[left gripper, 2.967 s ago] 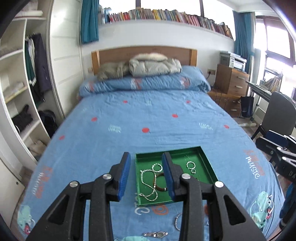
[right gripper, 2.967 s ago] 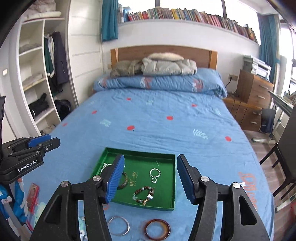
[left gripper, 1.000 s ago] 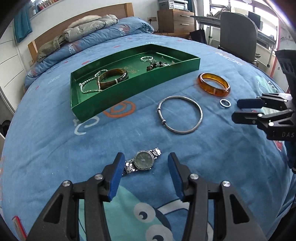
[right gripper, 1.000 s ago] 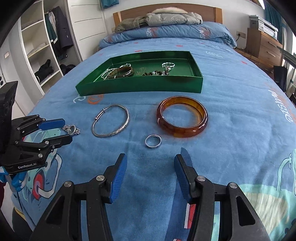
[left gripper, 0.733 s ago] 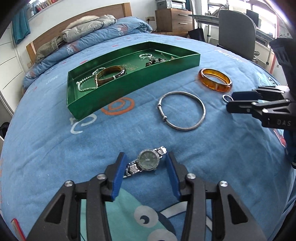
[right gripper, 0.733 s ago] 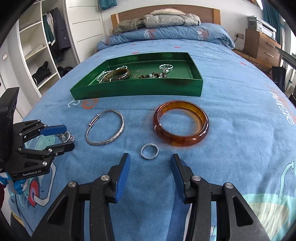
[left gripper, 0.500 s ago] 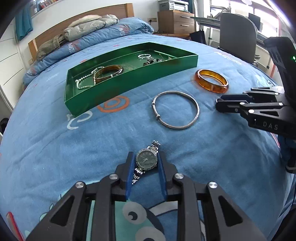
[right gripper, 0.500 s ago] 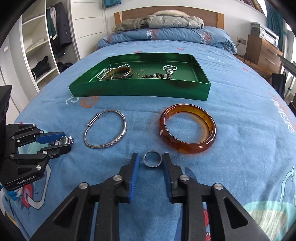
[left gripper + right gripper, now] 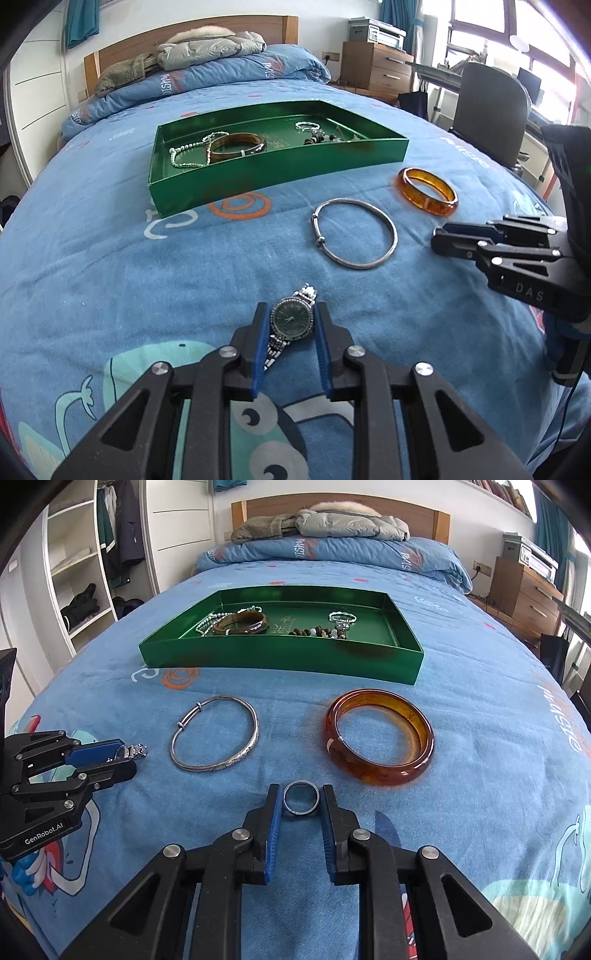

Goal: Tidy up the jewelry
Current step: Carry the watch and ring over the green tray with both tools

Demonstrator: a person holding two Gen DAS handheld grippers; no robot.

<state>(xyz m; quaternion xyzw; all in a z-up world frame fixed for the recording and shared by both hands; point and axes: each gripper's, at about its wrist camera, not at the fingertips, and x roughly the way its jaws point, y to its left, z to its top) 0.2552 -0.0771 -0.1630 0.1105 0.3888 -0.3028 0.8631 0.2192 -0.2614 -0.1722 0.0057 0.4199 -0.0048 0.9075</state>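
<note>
My left gripper (image 9: 290,314) is shut on a silver watch (image 9: 291,320) with a dark green face, low on the blue bedspread. My right gripper (image 9: 301,797) is shut on a small silver ring (image 9: 301,797). A thin silver bangle (image 9: 354,238) (image 9: 214,738) and a thick amber bangle (image 9: 427,190) (image 9: 378,736) lie loose on the bed between the grippers and the green tray (image 9: 258,173) (image 9: 280,655). The tray holds a brown bangle (image 9: 242,623), a pearl chain (image 9: 184,157), a bead bracelet (image 9: 317,632) and a small silver piece (image 9: 342,617).
The left gripper shows at the left of the right wrist view (image 9: 107,758); the right gripper shows at the right of the left wrist view (image 9: 461,236). A folded duvet and coats (image 9: 321,524) lie at the headboard. A wardrobe (image 9: 85,572) stands left, a chair (image 9: 491,110) and drawers (image 9: 376,68) right.
Both grippers came down from above the tray to the bedspread. The left closed on the watch, turning it; the right closed on the ring.
</note>
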